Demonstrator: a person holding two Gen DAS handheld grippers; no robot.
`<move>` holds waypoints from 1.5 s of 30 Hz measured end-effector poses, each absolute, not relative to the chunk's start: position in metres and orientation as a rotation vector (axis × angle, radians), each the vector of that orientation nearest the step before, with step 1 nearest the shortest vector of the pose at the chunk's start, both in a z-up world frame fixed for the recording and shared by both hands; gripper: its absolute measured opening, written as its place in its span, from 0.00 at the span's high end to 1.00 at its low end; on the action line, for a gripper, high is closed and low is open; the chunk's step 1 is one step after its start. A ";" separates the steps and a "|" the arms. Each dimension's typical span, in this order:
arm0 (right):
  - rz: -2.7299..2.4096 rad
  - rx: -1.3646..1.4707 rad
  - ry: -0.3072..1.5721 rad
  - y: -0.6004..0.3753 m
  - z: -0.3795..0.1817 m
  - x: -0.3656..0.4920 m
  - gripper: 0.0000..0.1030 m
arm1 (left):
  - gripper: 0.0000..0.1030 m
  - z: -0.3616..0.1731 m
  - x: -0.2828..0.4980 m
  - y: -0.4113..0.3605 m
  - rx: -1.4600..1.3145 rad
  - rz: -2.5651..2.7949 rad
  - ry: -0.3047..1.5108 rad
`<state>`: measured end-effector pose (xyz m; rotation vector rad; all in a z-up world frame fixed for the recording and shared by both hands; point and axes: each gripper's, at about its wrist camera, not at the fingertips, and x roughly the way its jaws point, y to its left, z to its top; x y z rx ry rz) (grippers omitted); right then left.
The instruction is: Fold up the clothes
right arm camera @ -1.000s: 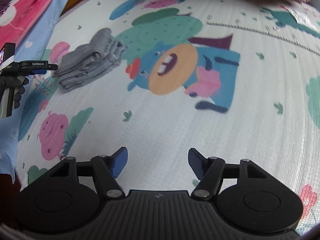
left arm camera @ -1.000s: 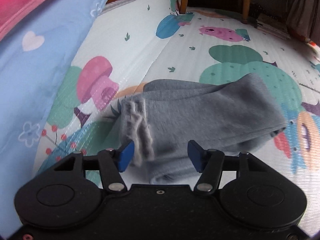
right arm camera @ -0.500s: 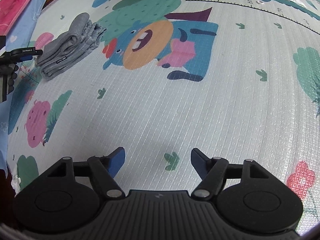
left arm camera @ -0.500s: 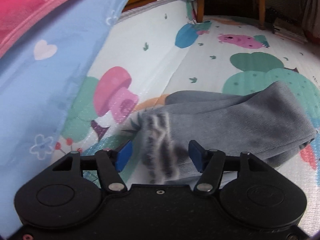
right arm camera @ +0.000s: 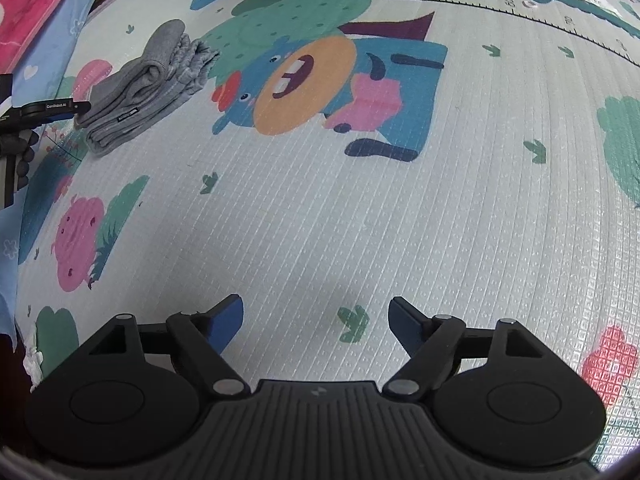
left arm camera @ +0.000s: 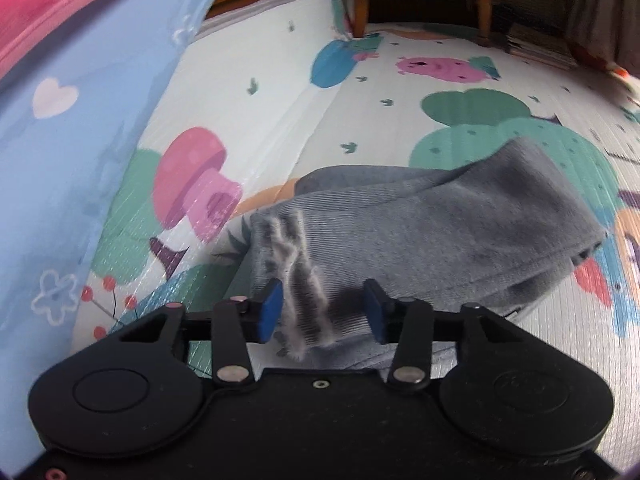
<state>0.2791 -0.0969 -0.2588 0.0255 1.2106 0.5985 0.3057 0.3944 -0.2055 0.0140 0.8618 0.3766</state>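
Right now my left gripper sits low over the near end of the folded grey garment, with its blue fingertips spread apart on either side of the ribbed, frayed-looking cuff edge. The jaws are open; the cloth lies between them, but neither pad is pressing on it as far as I can see. The garment rests on the cartoon-printed play mat, stretching from my gripper away to the far right, over a green cactus print. To the left hangs a blue sheet with hearts and flowers, with a pink cover above it. Wooden chair legs stand at the far edge of the mat.

From the right wrist camera, my right gripper hovers over bare mat, jaws wide open and holding nothing. The grey bundle is well apart from it, at the far left, lying in several stacked folds. The left gripper shows at the left edge just beside that bundle, held by a dark-gloved hand.
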 end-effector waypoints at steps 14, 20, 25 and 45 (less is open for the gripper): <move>0.590 0.015 1.227 -0.102 -0.261 0.277 0.23 | 1.00 -0.195 0.322 0.380 0.043 0.303 0.972; 0.594 -0.017 1.242 -0.108 -0.225 0.267 0.23 | 1.00 -0.121 0.310 0.323 0.144 0.142 0.931; 0.593 -0.034 1.209 -0.119 -0.165 0.254 0.20 | 1.00 -0.023 0.275 0.254 0.103 0.001 0.774; 0.441 0.044 0.917 -0.273 0.050 0.143 0.14 | 1.00 0.191 0.120 0.085 -0.127 -0.379 0.288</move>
